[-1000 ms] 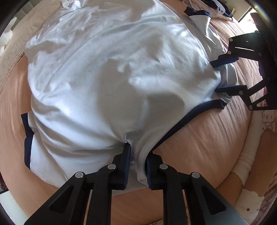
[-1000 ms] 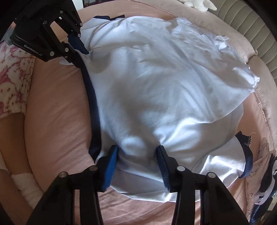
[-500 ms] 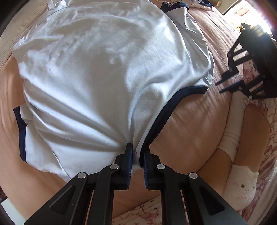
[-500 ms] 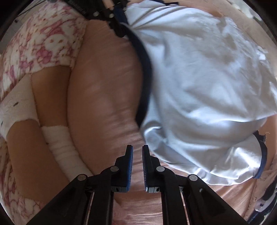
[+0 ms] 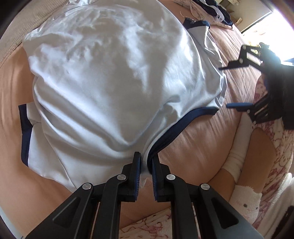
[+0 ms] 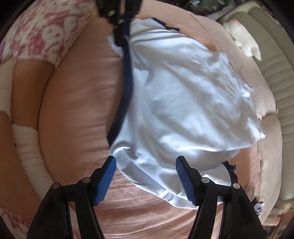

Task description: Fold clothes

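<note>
A white T-shirt (image 5: pixel 114 88) with navy trim lies spread on a pink cushioned surface (image 5: pixel 193 147). My left gripper (image 5: pixel 146 160) is shut on the shirt's near hem, by the navy edge band (image 5: pixel 183 121). My right gripper (image 6: pixel 145 161) is open, its blue pads on either side of the shirt's near corner (image 6: pixel 156 176), with no cloth pinched. The right gripper also shows at the right of the left wrist view (image 5: pixel 226 86), open, beside the shirt's right corner. The left gripper shows at the top of the right wrist view (image 6: pixel 121 22), holding the hem.
The person's legs in white socks (image 5: pixel 238 152) and pink floral clothing (image 6: pixel 46 31) lie beside the cushion. More clothes (image 5: pixel 211 11) are piled at the far end. A ribbed beige sofa back (image 6: pixel 272 60) and a white soft toy (image 6: pixel 246 36) are beyond the shirt.
My right gripper was shut and off the shirt half a second ago; it has opened and moved back over the shirt's corner. My left gripper keeps its grip on the hem.
</note>
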{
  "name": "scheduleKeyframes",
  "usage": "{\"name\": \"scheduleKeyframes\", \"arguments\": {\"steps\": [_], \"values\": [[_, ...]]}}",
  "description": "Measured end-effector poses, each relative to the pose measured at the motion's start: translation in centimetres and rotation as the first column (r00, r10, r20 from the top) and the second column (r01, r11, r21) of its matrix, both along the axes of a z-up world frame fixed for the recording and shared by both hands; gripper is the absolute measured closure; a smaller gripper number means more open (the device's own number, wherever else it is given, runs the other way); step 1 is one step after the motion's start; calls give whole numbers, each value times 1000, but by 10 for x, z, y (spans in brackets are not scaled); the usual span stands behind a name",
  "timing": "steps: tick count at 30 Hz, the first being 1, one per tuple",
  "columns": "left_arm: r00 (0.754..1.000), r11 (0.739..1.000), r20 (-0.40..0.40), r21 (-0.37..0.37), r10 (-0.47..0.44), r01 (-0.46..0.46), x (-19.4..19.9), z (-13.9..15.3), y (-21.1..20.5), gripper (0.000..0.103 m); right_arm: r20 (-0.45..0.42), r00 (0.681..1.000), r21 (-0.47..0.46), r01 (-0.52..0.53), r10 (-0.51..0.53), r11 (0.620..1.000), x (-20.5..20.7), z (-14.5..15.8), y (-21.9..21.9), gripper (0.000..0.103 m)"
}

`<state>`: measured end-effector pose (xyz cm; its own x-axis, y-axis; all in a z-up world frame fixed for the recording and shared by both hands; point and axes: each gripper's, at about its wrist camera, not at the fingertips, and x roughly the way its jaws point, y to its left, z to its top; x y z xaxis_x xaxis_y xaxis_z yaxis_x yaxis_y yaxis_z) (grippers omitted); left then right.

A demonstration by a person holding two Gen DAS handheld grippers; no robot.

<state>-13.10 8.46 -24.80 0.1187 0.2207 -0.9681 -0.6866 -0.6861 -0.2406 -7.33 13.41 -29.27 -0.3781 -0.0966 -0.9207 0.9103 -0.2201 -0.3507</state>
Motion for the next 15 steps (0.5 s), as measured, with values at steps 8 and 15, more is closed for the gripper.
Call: {"name": "scheduleKeyframes", "arguments": {"steps": [8, 15], "values": [[999, 999, 15, 23, 32, -33, -11, 0, -1, 93, 46, 998, -96, 53, -48, 994, -10, -16, 9, 41], [999, 1000, 42, 1, -17, 17, 15, -1, 5, 93, 217, 961, -152, 206, -171, 967, -42, -7, 20, 89]]}}
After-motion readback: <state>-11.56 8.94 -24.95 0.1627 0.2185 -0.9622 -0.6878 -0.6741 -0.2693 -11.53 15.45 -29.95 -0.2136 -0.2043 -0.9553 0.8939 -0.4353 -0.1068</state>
